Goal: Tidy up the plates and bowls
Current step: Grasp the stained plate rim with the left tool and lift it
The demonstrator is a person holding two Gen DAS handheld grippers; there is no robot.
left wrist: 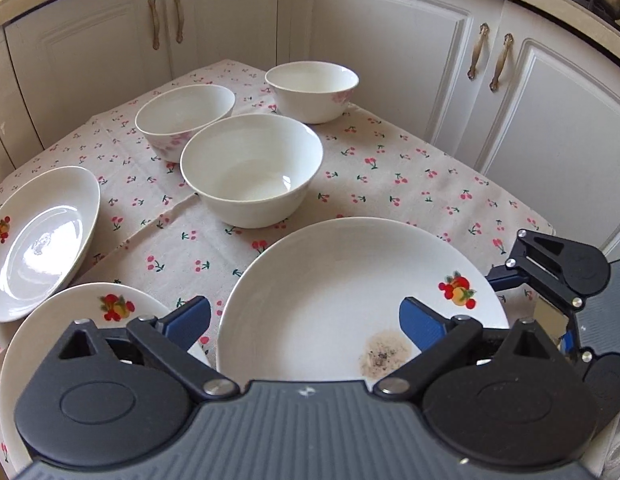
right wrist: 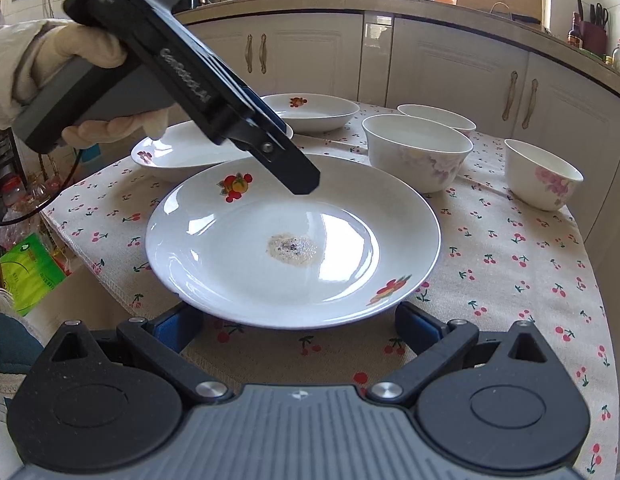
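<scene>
My left gripper (left wrist: 306, 322) has its blue-padded jaws spread wide with nothing pinched, and the large white glazed plate with fruit decals and a brownish stain (left wrist: 349, 292) sits right under and between my fingers; one pad overhangs its rim on the fruit-decal side, the other sits just outside the opposite edge. My right gripper (right wrist: 298, 326) is likewise parted and empty, its pads flanking the near rim of that same plate without pressing on it. Just beyond my left pad lies a second white fruit-printed plate (left wrist: 70, 320), and further out past it a third, deeper one (left wrist: 42, 240). Ahead of my left fingertips stand three white ceramic bowls (left wrist: 252, 168) in a cluster on the cherry-print tablecloth (left wrist: 409, 184). I judge the step in hand is taking the stained plate by its rim to stack it with the others. To do that well I should turn so one pad slides under the lip and the other over it, bite well in from the edge because the glaze looks slippery, and lift level so it clears the neighbouring plate.
</scene>
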